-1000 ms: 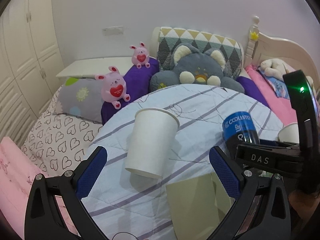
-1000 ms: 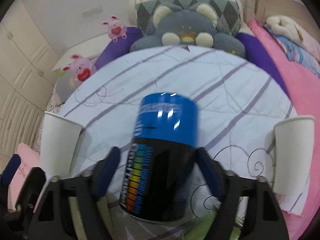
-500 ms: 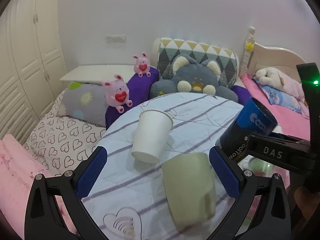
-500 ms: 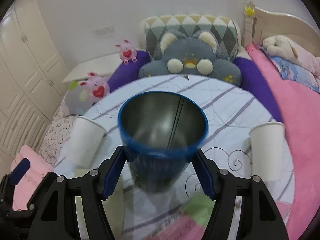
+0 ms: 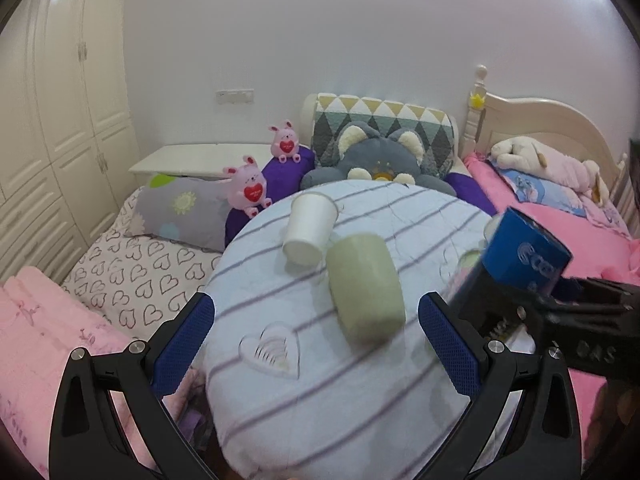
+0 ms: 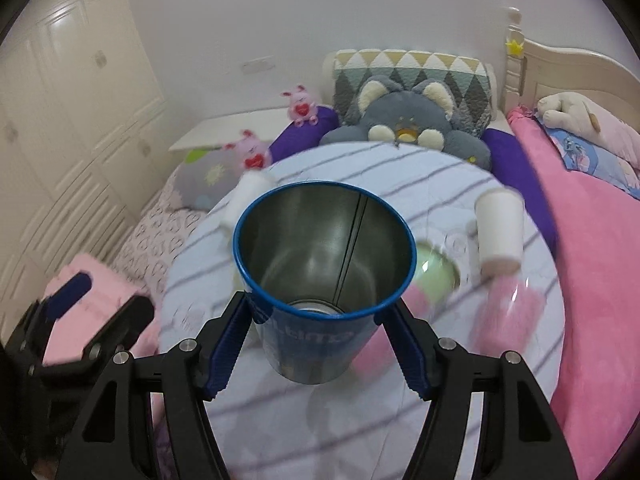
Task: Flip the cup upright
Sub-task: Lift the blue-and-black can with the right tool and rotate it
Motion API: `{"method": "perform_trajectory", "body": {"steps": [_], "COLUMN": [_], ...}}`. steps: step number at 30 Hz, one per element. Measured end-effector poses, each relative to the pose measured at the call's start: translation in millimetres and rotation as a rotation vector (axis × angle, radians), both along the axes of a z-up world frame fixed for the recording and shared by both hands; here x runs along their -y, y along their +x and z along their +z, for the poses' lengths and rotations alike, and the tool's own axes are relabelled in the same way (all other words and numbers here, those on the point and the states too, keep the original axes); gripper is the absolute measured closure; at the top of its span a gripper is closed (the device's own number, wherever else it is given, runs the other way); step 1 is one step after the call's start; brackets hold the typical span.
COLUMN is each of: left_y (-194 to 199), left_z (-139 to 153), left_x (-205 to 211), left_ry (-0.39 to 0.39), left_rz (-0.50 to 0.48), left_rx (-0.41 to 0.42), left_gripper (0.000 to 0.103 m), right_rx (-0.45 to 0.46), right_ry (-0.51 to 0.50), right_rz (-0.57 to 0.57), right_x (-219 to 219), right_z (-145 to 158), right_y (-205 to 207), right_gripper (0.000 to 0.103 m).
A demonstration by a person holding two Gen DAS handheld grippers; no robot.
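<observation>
Blue-rimmed and steel-lined, the cup (image 6: 324, 276) sits clamped between the right gripper (image 6: 316, 344) pads, mouth tilted up toward the camera, held above the striped round table (image 6: 400, 408). In the left wrist view the same cup (image 5: 520, 256) hangs at the right edge. The left gripper (image 5: 316, 340) stands spread wide and holds nothing, with a green mug (image 5: 364, 284) lying on its side between its fingers and a paper cup (image 5: 308, 228) beyond.

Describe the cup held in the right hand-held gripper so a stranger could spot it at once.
Start at the round table with the lilac-striped white cloth, in front of the grey plush cat. Above its near side, the right hand-held gripper clamps a blue metal cup. Unlike the white paper cups nearby, it is glossy blue with a bare steel inside, mouth facing the camera.
</observation>
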State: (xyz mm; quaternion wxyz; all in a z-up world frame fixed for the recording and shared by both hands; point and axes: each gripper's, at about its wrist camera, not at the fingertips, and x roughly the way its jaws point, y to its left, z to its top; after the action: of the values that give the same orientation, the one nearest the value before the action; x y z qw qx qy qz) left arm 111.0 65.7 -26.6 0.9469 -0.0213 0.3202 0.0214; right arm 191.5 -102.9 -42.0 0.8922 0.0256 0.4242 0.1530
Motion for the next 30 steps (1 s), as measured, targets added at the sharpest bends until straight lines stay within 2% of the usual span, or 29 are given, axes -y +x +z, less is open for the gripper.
{"method": "perform_trajectory", "body": {"steps": [4,8,12,15,23,27,30], "left_y": [-24.5,-37.7,-35.5,-29.8,4.3,15.0,19.2], "left_z": [-4.3,-12.6,-25.2,-33.2,-54.6,-63.4,-66.2], "left_x": [-5.2,-11.8,-19.3,-21.5,-30.3,-25.5,-19.4], "left_ry": [0.017,0.024,0.018,0.018,-0.026,-0.03,-0.076], "left_rz": [0.001,0.015,0.035,0.041,0.073,0.063,0.03], "left_rx": [-0.012,-0.035,-0.075,-0.097,-0.177,-0.214,-0.243], "left_gripper": [0.0,0.0,0.0,0.0,0.0,0.0,0.0], "right_rx": [-0.043,-0.125,-0.219,-0.27,-0.264,-0.27,-0.25], "right_ry": [0.005,0.007,0.018,0.024,0.069,0.09,0.12], "right_rz": [0.043,0.121,0.188,0.198,0.186,0.188,0.198], "right_x": [3.2,-0.2,-12.3,-21.7,-33.6,-40.1,-39.8], "right_z": [-7.7,-24.1,-46.9,-67.4,-85.6,-99.3,-100.1], "right_y": [-31.2,-50.2,-41.8,-19.0,34.1,32.2,27.0], "right_gripper": [0.035,0.035,0.035,0.035,0.035,0.035,0.034]}}
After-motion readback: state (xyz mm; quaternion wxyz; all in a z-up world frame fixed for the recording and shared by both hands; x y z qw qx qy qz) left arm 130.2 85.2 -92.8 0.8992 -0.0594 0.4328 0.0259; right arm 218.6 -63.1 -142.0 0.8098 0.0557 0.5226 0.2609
